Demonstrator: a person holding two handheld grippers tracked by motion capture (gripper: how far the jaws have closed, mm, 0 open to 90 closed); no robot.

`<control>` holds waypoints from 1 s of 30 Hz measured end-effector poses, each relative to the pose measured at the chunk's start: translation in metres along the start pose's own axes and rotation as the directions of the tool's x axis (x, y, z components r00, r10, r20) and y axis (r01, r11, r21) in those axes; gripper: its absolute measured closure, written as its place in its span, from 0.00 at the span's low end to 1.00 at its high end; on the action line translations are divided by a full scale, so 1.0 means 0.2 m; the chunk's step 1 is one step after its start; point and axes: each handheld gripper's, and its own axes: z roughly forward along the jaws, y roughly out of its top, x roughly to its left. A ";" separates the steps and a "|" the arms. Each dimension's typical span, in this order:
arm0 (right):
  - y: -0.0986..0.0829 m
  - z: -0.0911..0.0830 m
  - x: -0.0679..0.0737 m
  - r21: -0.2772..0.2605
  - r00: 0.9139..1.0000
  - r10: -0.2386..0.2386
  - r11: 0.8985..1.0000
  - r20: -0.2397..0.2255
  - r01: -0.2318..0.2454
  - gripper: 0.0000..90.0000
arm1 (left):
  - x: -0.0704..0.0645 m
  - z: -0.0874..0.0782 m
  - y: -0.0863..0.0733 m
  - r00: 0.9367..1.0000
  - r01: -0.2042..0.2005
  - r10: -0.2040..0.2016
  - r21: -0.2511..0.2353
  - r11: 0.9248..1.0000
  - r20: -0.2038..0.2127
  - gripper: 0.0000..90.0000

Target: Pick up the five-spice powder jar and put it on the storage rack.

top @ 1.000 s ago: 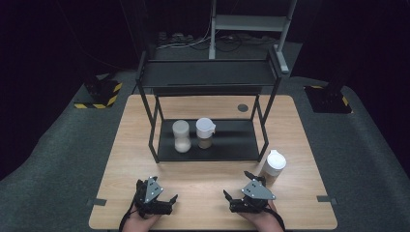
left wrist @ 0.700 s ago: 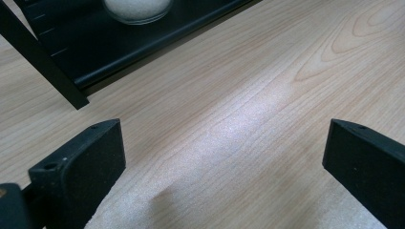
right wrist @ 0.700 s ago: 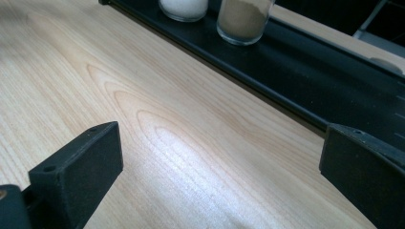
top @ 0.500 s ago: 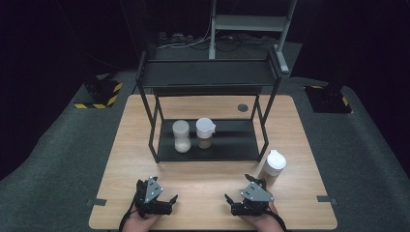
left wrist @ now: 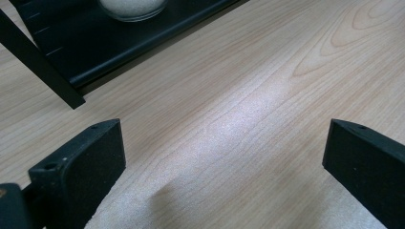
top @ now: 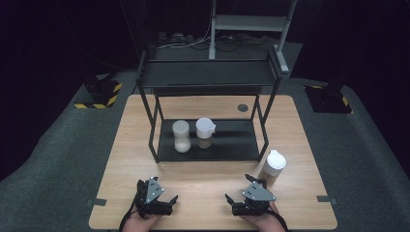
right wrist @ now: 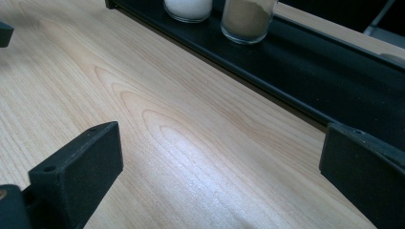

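While nothing is yet gripped, nearest thing to claws is white-lidded jar [top: 272, 166], standing on worktop [top: 203, 191] at lower right of high view, just outside black rack [top: 211, 77]. Two jars already on rack's lower shelf, frame centre: white-filled jar [top: 181, 136], brown-filled jar [top: 205, 133]. Right claw [top: 240, 203] wide open, empty, near the loose jar. Left claw [top: 163, 204] wide open, empty, lower left. Judgement: early stage; third jar not yet shelved.

Left gripper [left wrist: 224, 157]: 2 black jaws wide apart over bare wooden table [left wrist: 267, 95]. Black shelf [left wrist: 95, 43] upper left, jar of white powder [left wrist: 133, 7] on it.
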 end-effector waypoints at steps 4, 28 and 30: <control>0.00 -0.01 -0.01 -0.017 1.000 0.006 1.000 0.002 -0.006 0.00 | 0.00 0.00 0.00 1.000 -0.011 0.011 0.007 1.000 -0.003 0.01; 0.11 -0.14 0.00 -0.120 0.998 0.042 0.992 -0.041 -0.047 0.00 | -0.01 0.01 0.01 0.999 -0.033 0.033 0.021 0.999 -0.004 0.01; 0.12 -0.15 -0.01 -0.127 0.998 0.044 0.991 -0.040 -0.049 0.00 | -0.02 0.01 0.01 0.999 -0.033 0.033 0.021 0.999 -0.005 0.01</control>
